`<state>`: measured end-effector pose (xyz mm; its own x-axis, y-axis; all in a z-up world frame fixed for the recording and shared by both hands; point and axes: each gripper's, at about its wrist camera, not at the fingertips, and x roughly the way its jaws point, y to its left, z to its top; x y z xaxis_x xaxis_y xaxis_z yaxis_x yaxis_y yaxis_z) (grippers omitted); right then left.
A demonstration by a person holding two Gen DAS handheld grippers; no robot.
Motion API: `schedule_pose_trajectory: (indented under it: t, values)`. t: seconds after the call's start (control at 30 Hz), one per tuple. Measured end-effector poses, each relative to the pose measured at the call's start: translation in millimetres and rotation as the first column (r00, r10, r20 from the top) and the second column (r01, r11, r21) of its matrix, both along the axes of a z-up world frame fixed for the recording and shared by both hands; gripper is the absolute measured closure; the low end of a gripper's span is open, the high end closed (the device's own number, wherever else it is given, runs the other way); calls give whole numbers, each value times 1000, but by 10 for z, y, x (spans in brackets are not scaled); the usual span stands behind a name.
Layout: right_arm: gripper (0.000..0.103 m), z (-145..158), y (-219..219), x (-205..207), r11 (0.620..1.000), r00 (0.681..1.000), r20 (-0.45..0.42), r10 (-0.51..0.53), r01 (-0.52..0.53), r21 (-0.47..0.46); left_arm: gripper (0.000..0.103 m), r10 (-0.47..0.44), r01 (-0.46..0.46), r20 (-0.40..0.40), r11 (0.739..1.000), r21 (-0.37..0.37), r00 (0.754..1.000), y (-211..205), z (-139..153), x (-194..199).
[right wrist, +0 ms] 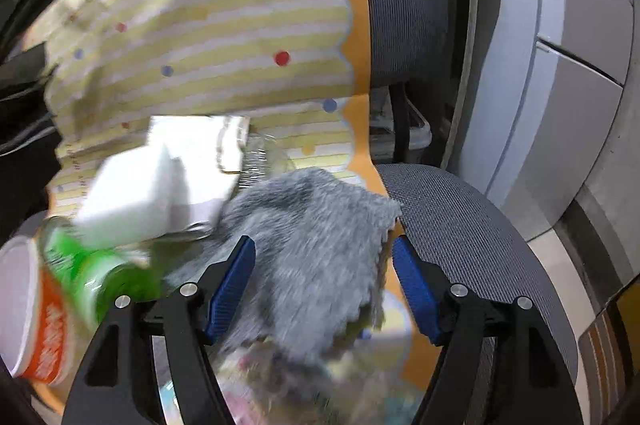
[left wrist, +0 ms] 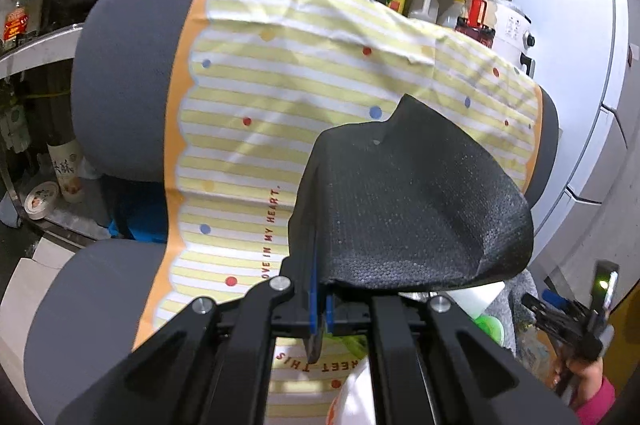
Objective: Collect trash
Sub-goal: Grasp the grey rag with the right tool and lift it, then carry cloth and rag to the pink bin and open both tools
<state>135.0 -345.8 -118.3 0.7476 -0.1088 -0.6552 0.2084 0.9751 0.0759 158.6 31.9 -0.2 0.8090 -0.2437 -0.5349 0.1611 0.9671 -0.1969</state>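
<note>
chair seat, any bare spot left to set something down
Bare grey mesh seat right of the striped sheet's orange border. Crowded left: grey cloth, white blocks, green bottle, orange cup.

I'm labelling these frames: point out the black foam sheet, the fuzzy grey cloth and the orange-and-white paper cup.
Black foam sheet (left wrist: 408, 209): left wrist view, its textured middle.
Fuzzy grey cloth (right wrist: 316, 253): right wrist view, centre of its pile.
Orange-and-white paper cup (right wrist: 44, 325): right wrist view, its orange side.
</note>
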Motion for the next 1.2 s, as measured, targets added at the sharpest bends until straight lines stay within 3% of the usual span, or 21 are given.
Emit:
schedule_pose_trajectory:
  t: [0.07,0.13,0.3,0.43,0.63,0.77,0.93,1.1,1.2]
  values:
    - [63,-24,-41,72,1000,1000,-20,-6,7,22,103,-1,1,-8,1000,-2,1000,-13,-24,2]
    - [96,36,-72,54,999,1000,7,-10,9,46,103,-4,4,-12,1000,-6,1000,-15,-41,-6]
    - [98,532,-20,-192,999,983,185,3,-11,40,103,-13,13,1,1000,-26,1000,-4,42,-96]
    - [98,1158,2,-545,999,935,355,1,-15,34,103,-21,23,42,999,-43,999,-24,221,-254]
    - [98,1673,-23,-1134,1000,906,422,-20,11,24,103,-88,96,96,992,-80,991,-218,473,-601]
    - [97,1719,-56,-1587,999,911,411,-36,35,8,103,-163,174,108,979,-104,981,-456,526,-835]
    - [97,1593,-246,-2278,994,923,370,-107,107,22,103,-293,307,114,942,-137,949,-903,490,-1124]
    - [97,1379,-432,-2850,980,929,317,-190,197,10,103,-451,458,83,871,-177,889,-1454,336,-1369]
    - [97,1174,-545,-3176,962,928,266,-261,273,-6,103,-543,548,82,814,-194,836,-1805,219,-1539]
